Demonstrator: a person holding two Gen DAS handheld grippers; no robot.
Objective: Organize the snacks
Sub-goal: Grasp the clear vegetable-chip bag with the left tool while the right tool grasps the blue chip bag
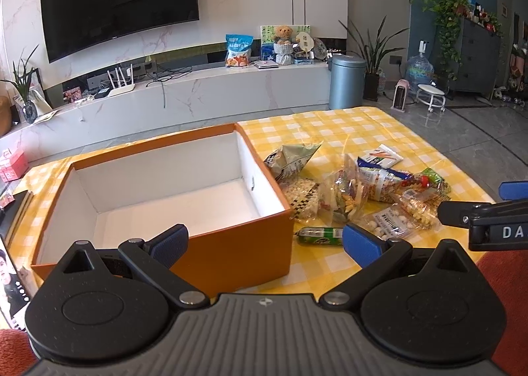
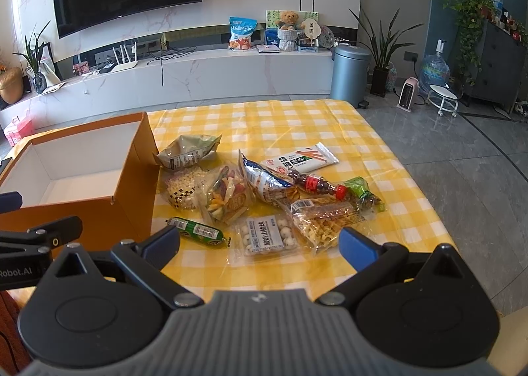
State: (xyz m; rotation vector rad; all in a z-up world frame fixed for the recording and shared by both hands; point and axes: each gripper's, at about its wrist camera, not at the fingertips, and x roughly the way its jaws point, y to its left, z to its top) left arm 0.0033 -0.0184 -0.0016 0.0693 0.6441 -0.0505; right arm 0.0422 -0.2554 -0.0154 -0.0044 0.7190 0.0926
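Yellow checked cloth (image 1: 346, 132) covered the table we worked at, with a wall television (image 1: 118, 3) and a long marble shelf beyond it. Through the left wrist camera we saw our left gripper (image 1: 265, 240) with its jaws wide apart and nothing between them, poised over the near corner of the orange box (image 1: 231, 254). That box stood open, its white inside bare. At three o'clock from the box lay the heap of snacks (image 1: 356, 191), and a green sausage (image 1: 320, 236) rested just beside the box's near right corner. Part of our right gripper showed at the right edge.

Through the right wrist camera we saw our right gripper (image 2: 259, 242), jaws likewise spread and holding nothing, above the cloth's near edge. The snacks (image 2: 264, 188) spread ahead at twelve o'clock: the green sausage (image 2: 198, 231) near the left fingertip, a clear pack of white balls (image 2: 267, 235) between the fingertips, and a white packet (image 2: 300, 158) farther back. The orange box (image 2: 79, 217) sat at ten o'clock.
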